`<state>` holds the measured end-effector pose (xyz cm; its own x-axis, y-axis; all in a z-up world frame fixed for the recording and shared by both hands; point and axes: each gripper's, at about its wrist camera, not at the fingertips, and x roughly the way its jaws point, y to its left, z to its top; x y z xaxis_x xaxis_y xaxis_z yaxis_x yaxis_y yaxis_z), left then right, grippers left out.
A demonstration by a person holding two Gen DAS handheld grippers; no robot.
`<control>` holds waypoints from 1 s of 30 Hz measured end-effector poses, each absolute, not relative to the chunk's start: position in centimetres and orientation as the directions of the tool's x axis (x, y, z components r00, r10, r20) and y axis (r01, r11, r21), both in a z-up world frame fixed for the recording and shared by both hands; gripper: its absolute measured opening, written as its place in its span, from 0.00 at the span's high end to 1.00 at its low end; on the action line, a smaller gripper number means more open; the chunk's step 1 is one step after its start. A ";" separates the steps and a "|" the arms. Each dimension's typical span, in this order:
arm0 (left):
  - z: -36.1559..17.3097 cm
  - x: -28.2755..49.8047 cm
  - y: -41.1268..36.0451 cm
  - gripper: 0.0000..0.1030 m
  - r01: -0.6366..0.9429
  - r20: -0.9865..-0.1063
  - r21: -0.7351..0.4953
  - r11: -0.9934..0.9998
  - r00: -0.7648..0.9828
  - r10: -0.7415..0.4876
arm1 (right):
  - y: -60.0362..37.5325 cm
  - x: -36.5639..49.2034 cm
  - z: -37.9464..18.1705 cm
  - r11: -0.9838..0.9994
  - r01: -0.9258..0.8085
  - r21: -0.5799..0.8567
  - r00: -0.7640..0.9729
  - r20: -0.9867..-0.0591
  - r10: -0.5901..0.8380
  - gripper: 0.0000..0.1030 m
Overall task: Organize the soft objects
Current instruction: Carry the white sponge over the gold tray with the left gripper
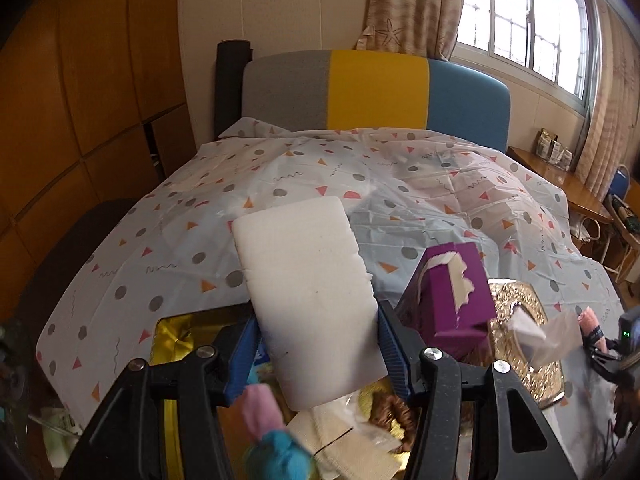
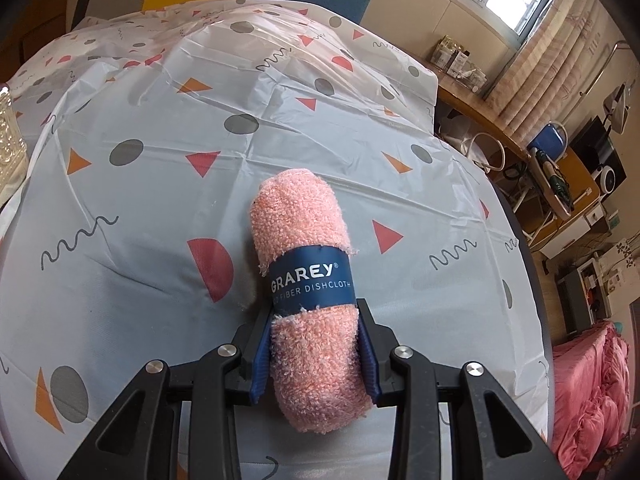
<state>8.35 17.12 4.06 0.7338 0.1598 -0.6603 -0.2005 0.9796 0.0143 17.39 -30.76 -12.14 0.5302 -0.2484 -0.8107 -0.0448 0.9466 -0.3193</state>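
Note:
My left gripper [image 1: 316,344] is shut on a white foam sponge block [image 1: 308,284] and holds it above a gold tray [image 1: 168,336]. The tray holds soft items: a pink and blue plush piece [image 1: 272,432], a beige cloth [image 1: 344,436] and something brown and curly [image 1: 394,408]. My right gripper [image 2: 316,354] is shut on a rolled pink dishcloth [image 2: 308,280] with a blue paper band, held over the patterned bed cover [image 2: 140,200]. The dishcloth and right gripper also show at the right edge of the left wrist view [image 1: 592,324].
A purple tissue box [image 1: 452,296] lies tilted against a gold ornate tissue box [image 1: 524,340] on the bed. The bed has a grey, yellow and blue headboard [image 1: 376,92]. A wooden desk [image 1: 560,180] and clutter stand to the right; a wardrobe [image 1: 80,100] is on the left.

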 end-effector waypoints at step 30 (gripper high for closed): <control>-2.3 -2.4 26.0 0.44 -0.334 -0.750 -0.164 0.928 0.653 0.102 | -29.1 16.8 -12.4 0.914 0.152 -0.375 0.493 -0.773 -0.399 0.65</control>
<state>-2.43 26.02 -2.33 0.6529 0.1025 -0.7505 -0.3339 0.9283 -0.1637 16.78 -29.08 -12.38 0.4934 -0.3988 -0.7730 0.1516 0.9145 -0.3751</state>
